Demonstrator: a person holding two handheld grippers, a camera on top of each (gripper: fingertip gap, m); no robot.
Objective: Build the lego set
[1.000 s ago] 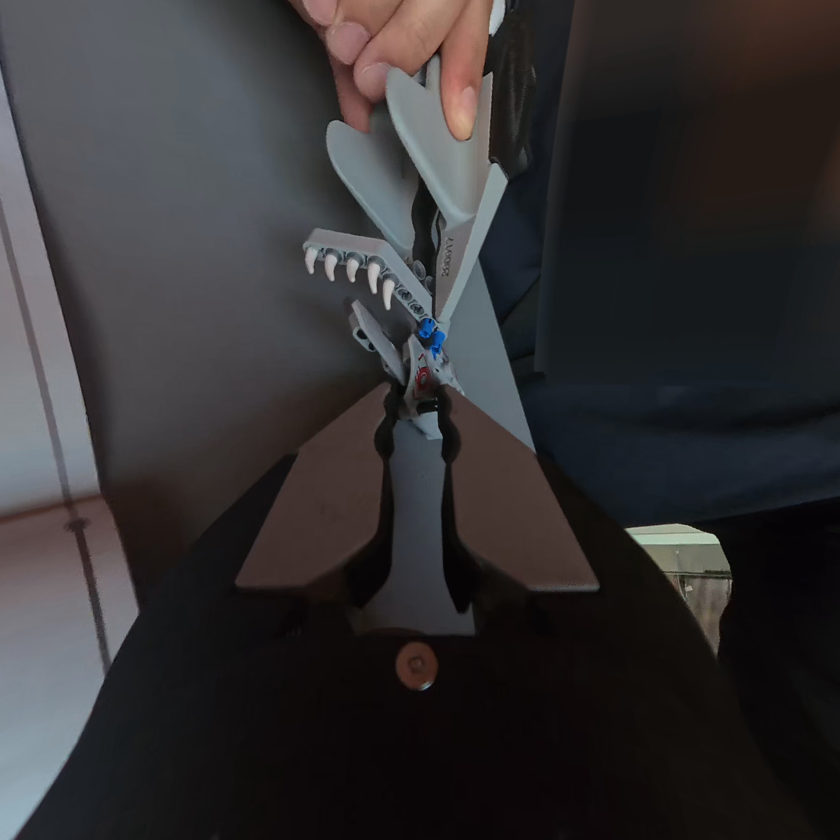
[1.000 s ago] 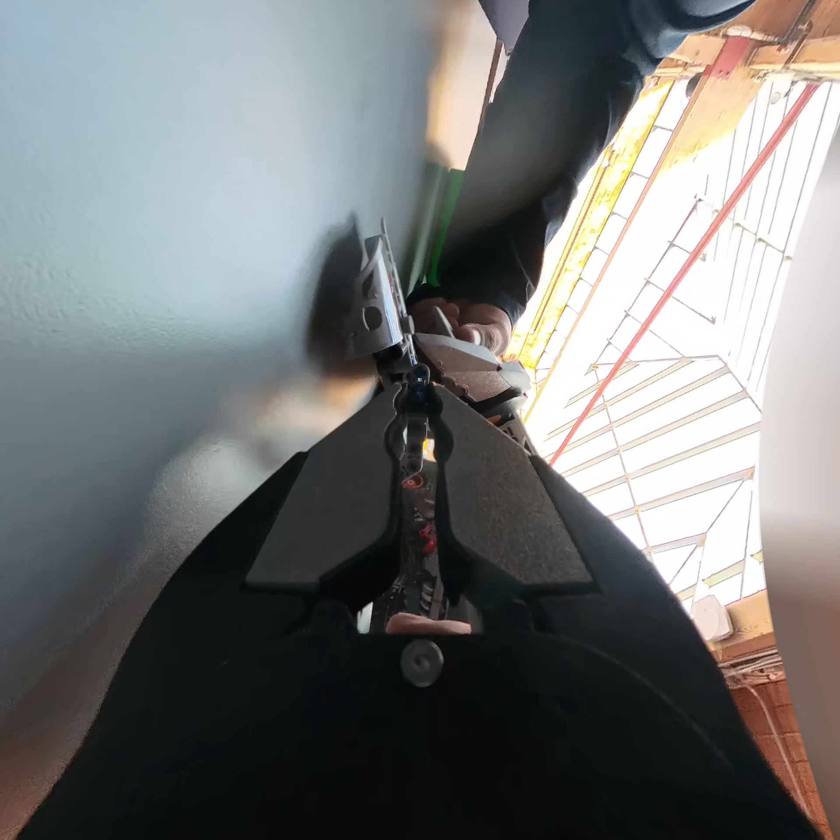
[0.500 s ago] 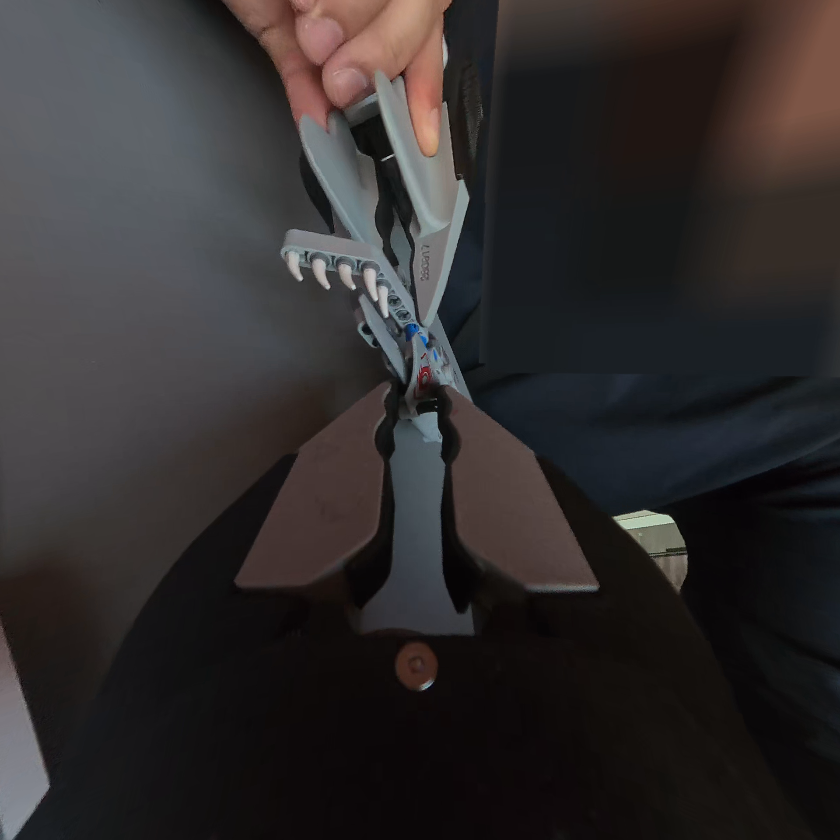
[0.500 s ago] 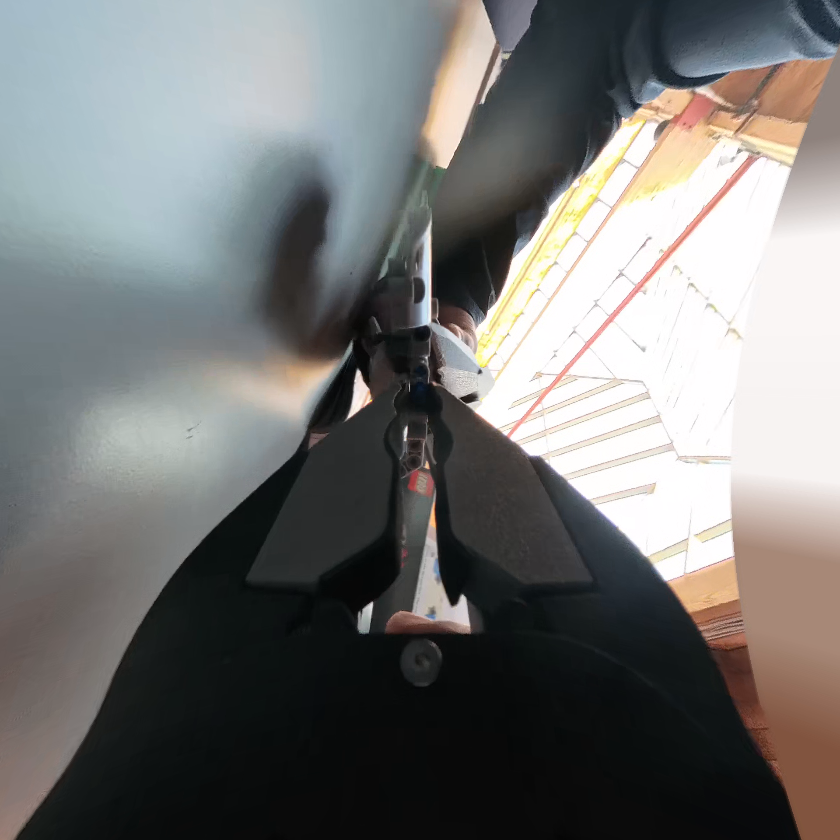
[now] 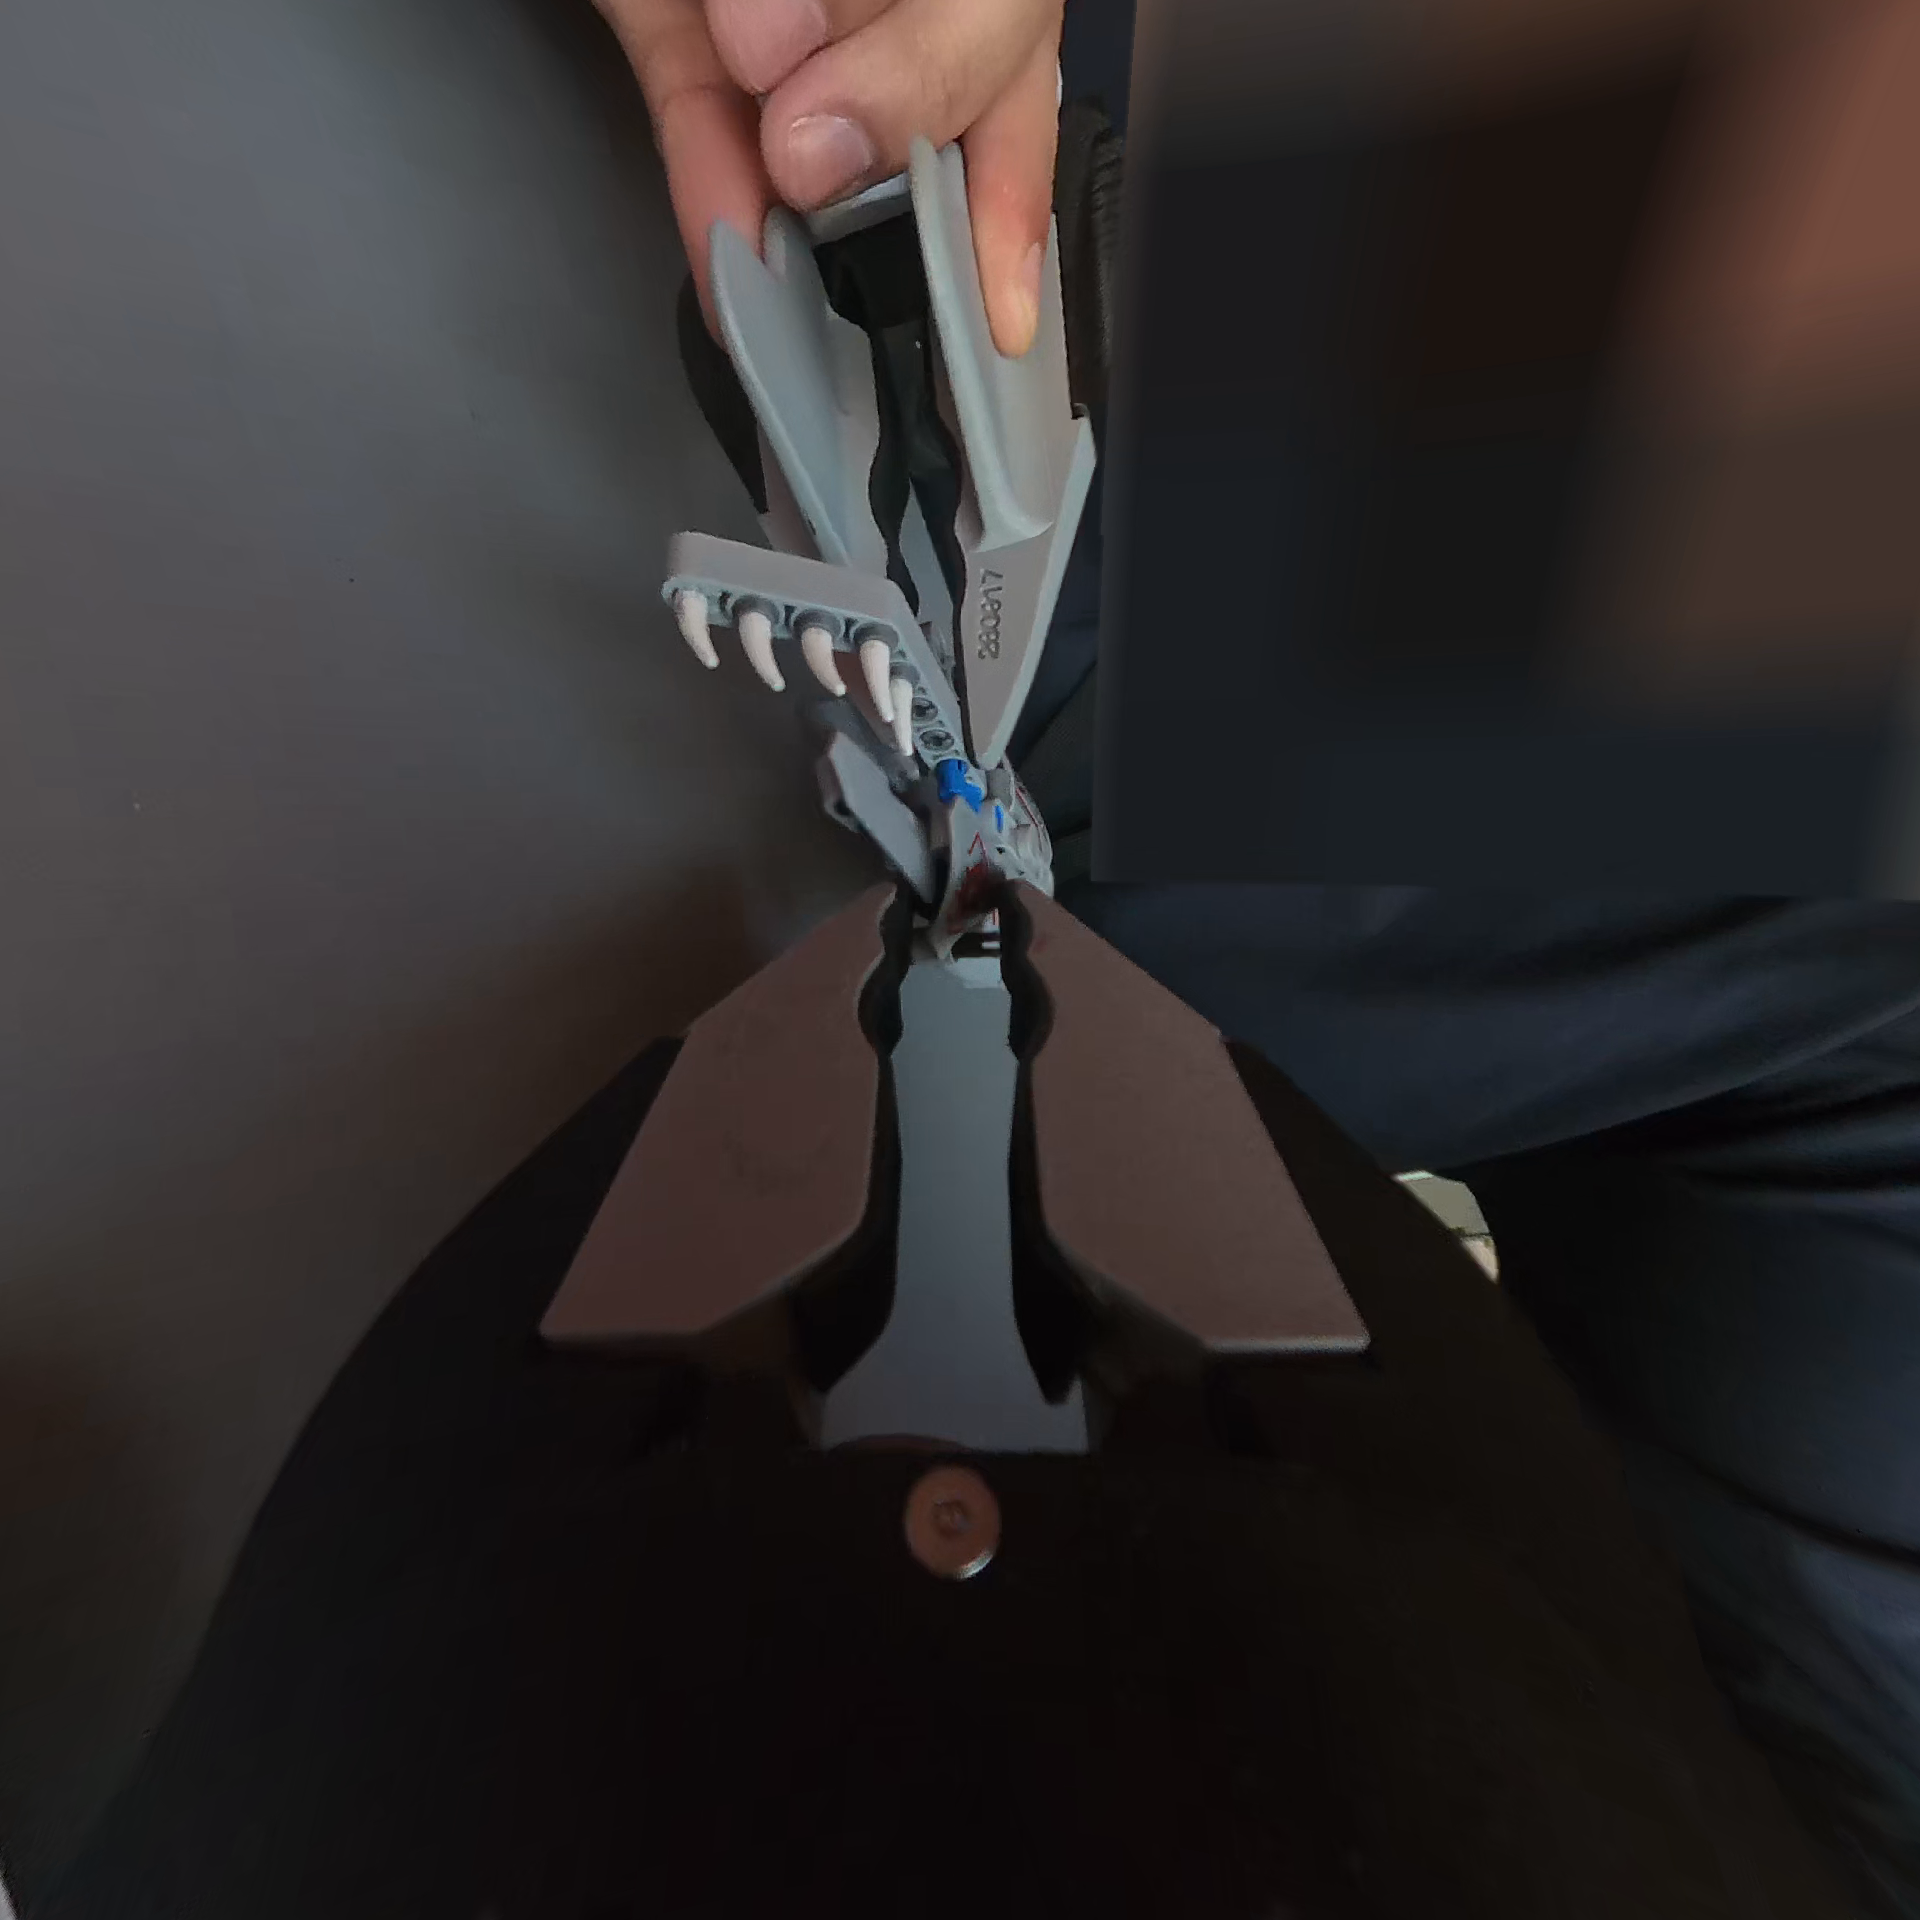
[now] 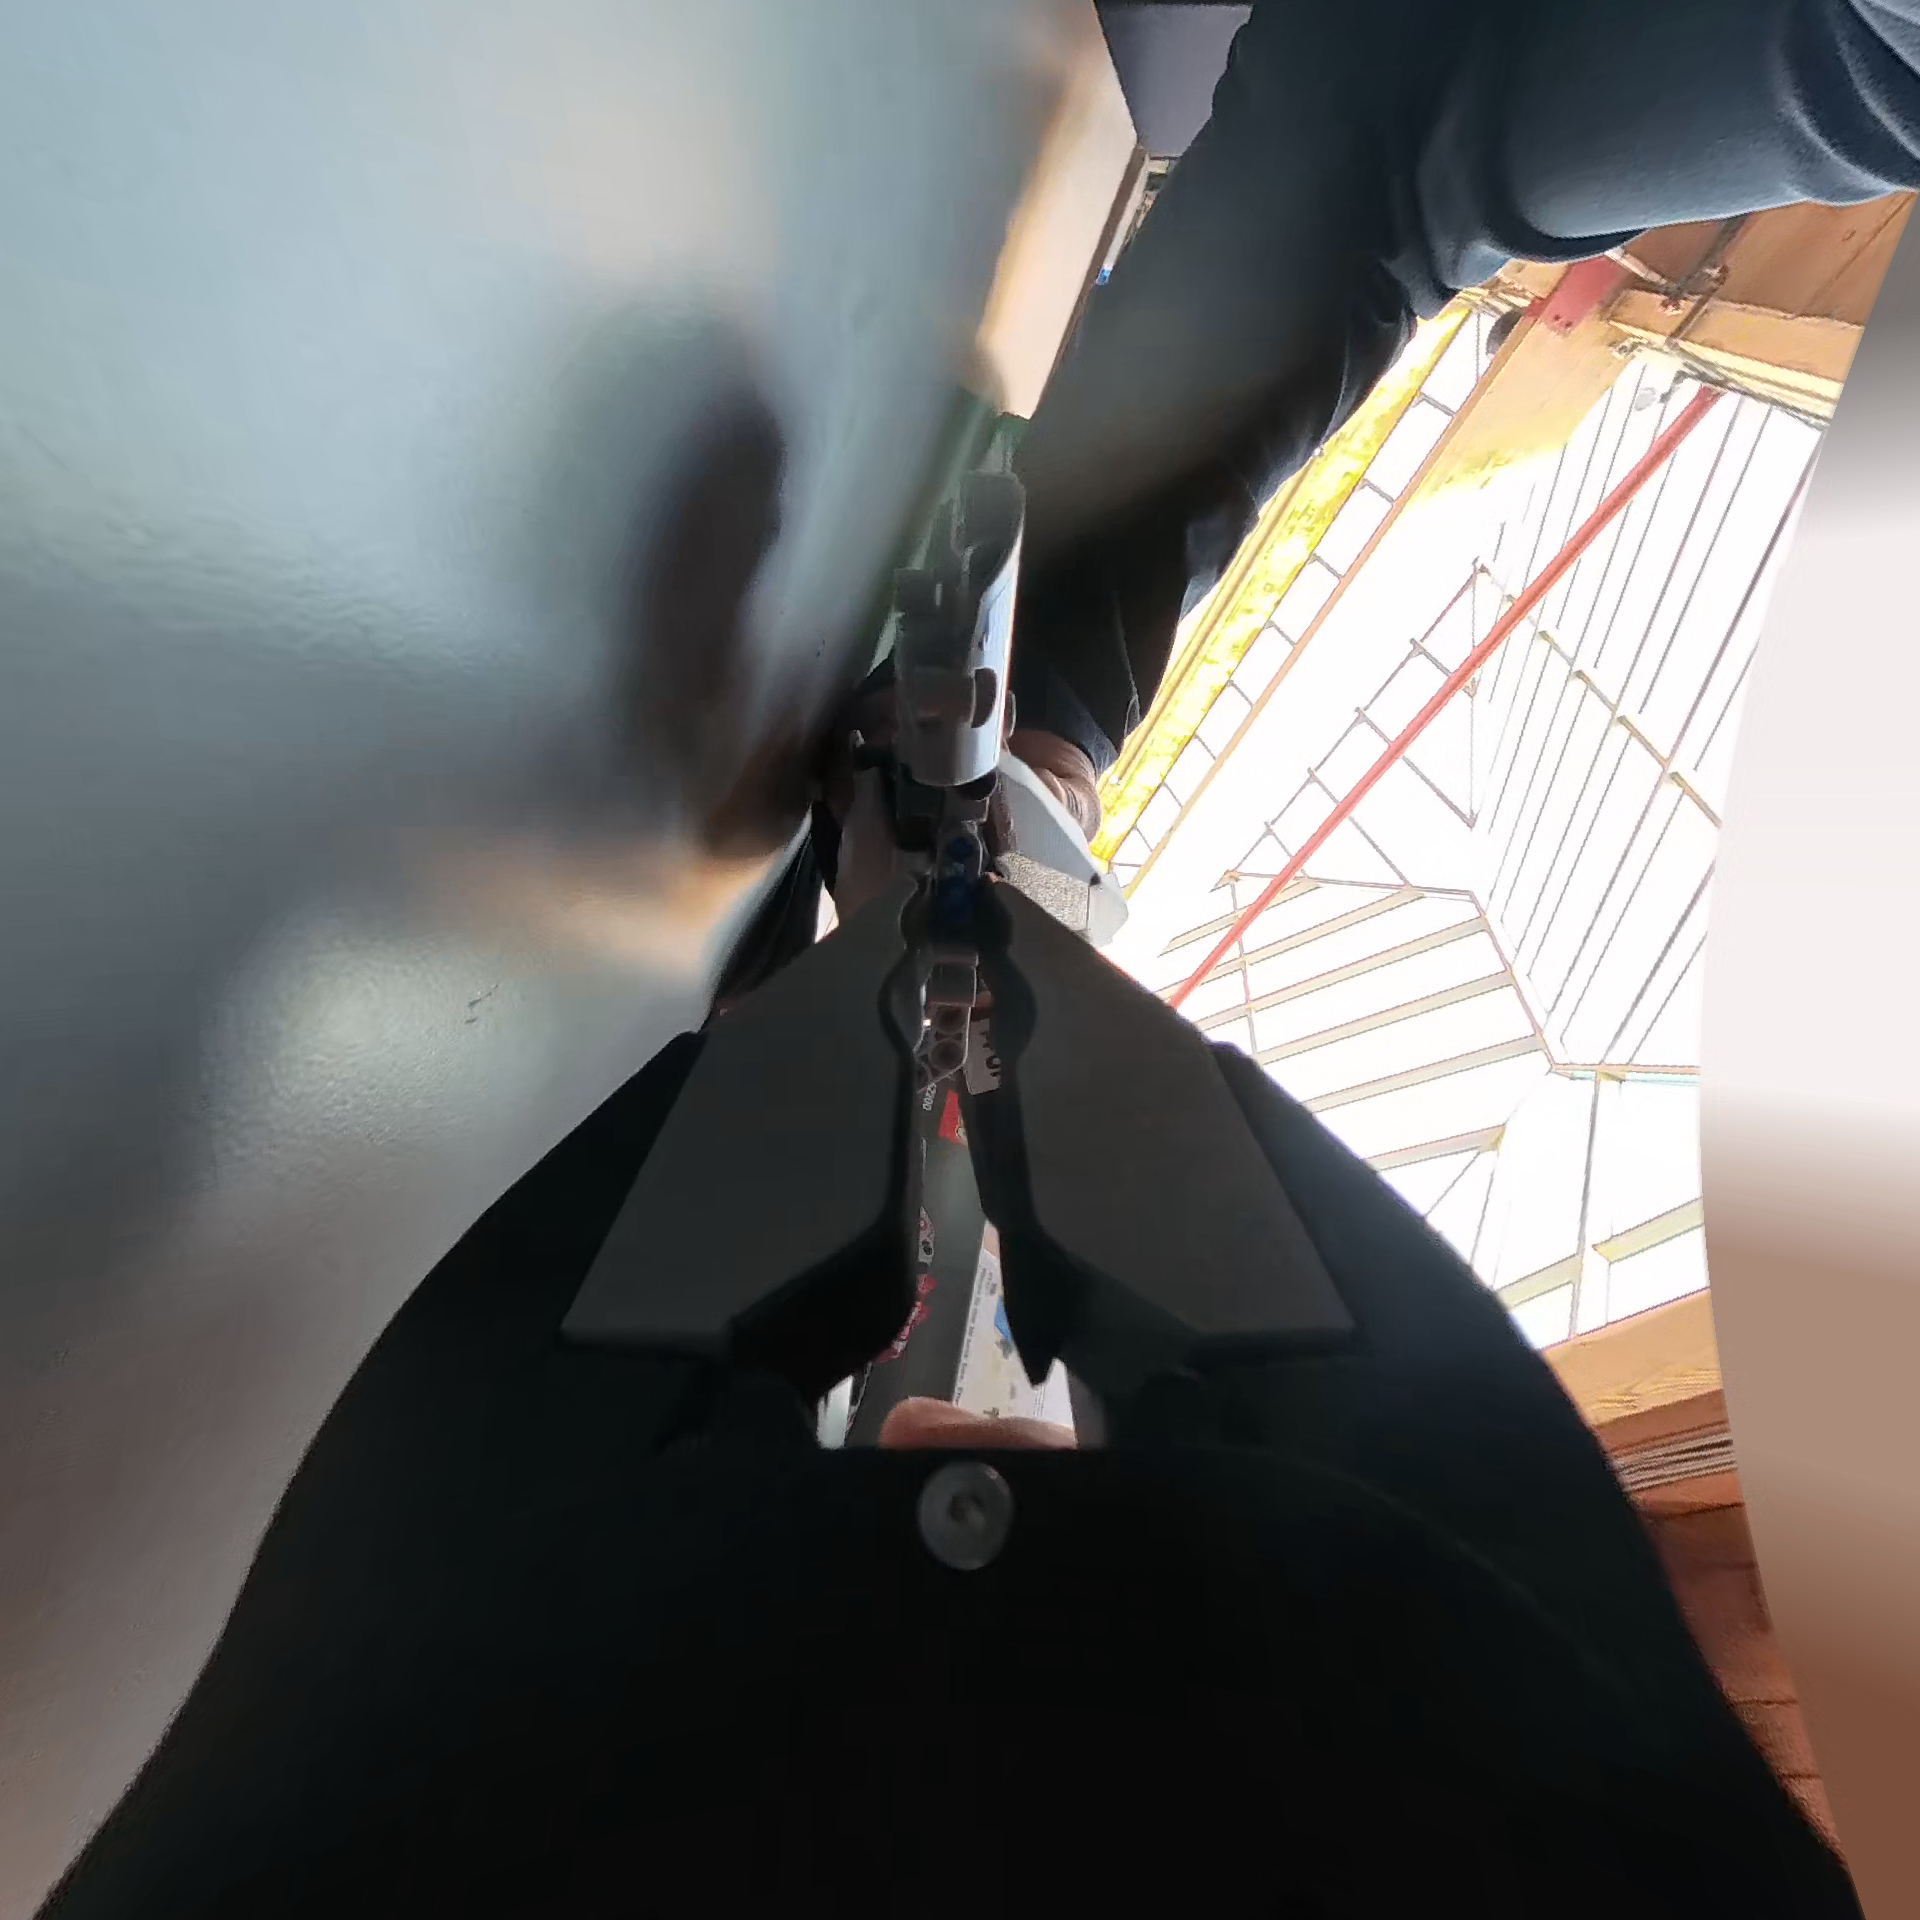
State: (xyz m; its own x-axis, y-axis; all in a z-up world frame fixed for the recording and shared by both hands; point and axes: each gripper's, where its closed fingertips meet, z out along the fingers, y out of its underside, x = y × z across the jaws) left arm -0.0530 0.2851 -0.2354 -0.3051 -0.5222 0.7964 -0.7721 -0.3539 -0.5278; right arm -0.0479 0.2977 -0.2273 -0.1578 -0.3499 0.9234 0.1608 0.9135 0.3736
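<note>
A grey lego model with a toothed beam of white teeth and blue pins is held in the air between both grippers. My left gripper is shut on its near end. My right gripper comes in from above, shut on the model's far end, with a bare hand on its pale grey fingers. In the right wrist view my right gripper is shut on the model, seen edge-on. A pale finger of the left gripper shows just behind it.
A dark grey surface fills the left side. A person's dark clothing is on the right. In the right wrist view I see a dark sleeve, a bright ceiling with a red pipe, and printed paper between the fingers. My left and right fingertips are right by each other.
In the right wrist view the model has turned from side-on to edge-on. In the left wrist view the right gripper and hand have shifted left. Both grips are unchanged.
</note>
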